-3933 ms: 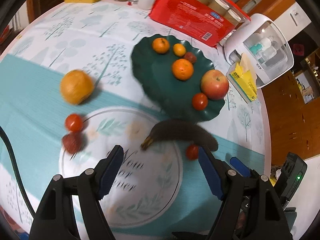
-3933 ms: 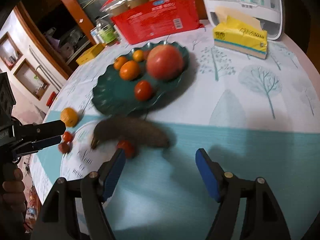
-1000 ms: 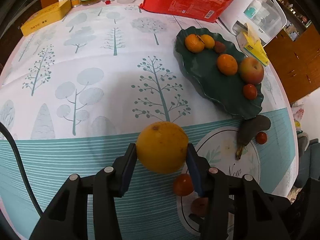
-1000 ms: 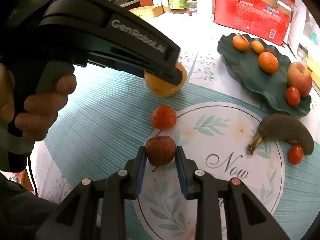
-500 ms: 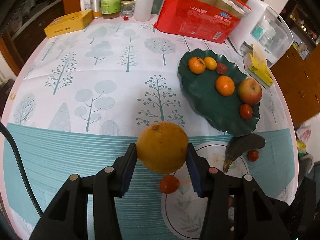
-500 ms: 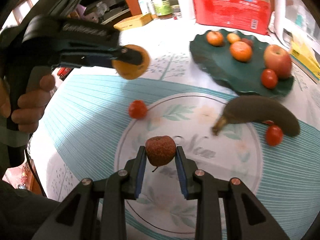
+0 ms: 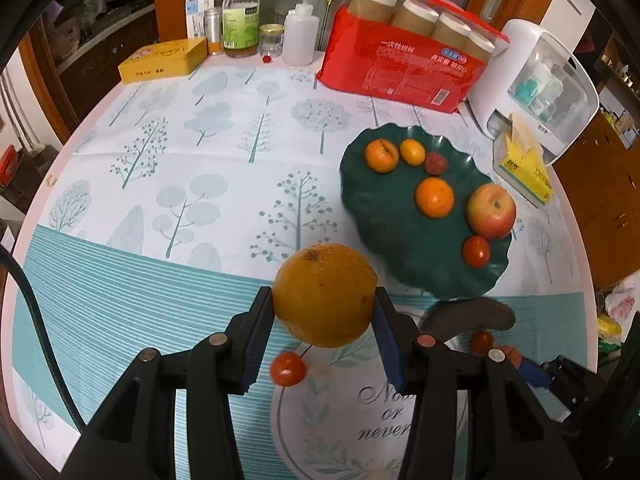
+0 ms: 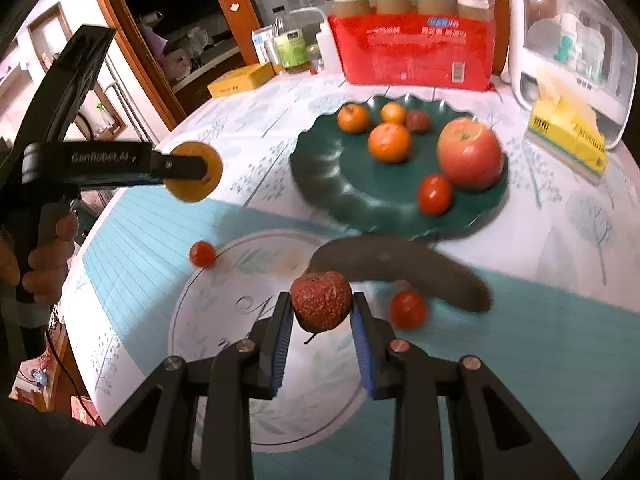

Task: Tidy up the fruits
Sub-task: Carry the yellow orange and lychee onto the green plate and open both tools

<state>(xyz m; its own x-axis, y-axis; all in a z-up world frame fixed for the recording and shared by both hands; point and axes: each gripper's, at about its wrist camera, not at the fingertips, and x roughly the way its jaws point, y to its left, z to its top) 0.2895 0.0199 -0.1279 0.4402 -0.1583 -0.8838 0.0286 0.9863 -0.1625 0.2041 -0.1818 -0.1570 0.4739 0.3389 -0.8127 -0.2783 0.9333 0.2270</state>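
My left gripper (image 7: 324,300) is shut on a large orange (image 7: 325,295) and holds it above the tablecloth, left of the green plate (image 7: 400,248). My right gripper (image 8: 320,310) is shut on a dark red lychee (image 8: 321,306), held above the round placemat (image 8: 224,320). The green plate (image 8: 340,184) holds an apple (image 8: 470,153), oranges, a lychee and a cherry tomato. A dark overripe banana (image 8: 400,270) lies in front of the plate with a cherry tomato (image 8: 408,309) beside it. Another cherry tomato (image 8: 202,254) lies on the placemat's left edge. The left gripper with its orange also shows in the right wrist view (image 8: 194,176).
A red package of jars (image 7: 404,68), a white appliance (image 7: 536,80), a yellow tissue pack (image 7: 524,170), bottles (image 7: 240,16) and a yellow tin (image 7: 164,60) stand along the table's far side. The table edge curves at left and right.
Both grippers have lifted and moved toward the green plate, each still holding its fruit. The plate and banana now appear closer in both views.
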